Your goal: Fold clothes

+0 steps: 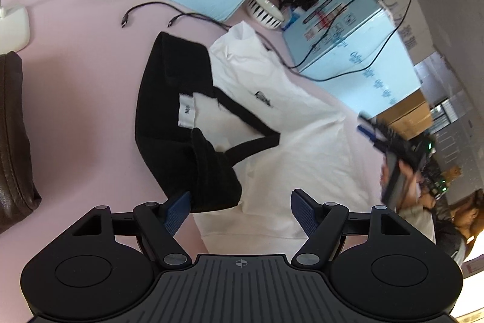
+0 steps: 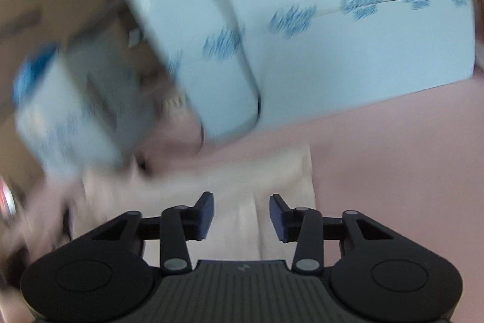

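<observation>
On the pale pink tabletop (image 1: 78, 99), going from left to right, a crumpled black knit garment with a white neck label (image 1: 169, 111) lies partly over the left edge of a white cotton T-shirt with a small dark chest print (image 1: 290, 123); the shirt spreads rightward toward light blue printed cartons (image 1: 341, 29) at the back. Both pieces look light, soft and limp, so I judge they will sag and crease when lifted and are best pinched at a hem, seam or corner rather than mid-panel. The black piece's thick rim nearest the camera looks the easiest place to take hold.

The left gripper (image 1: 240, 211) points steeply downward over the near ends of both garments, jaws spread wide, nothing between them; its left blue pad (image 1: 177, 211) sits just beside the black fabric, whether touching I cannot tell. Farther right, the right gripper (image 1: 367, 127) is held in a hand (image 1: 405, 180) just past the shirt's right edge, blurred. Its own view shows jaws partly apart, not clamping, over white cloth.
</observation>
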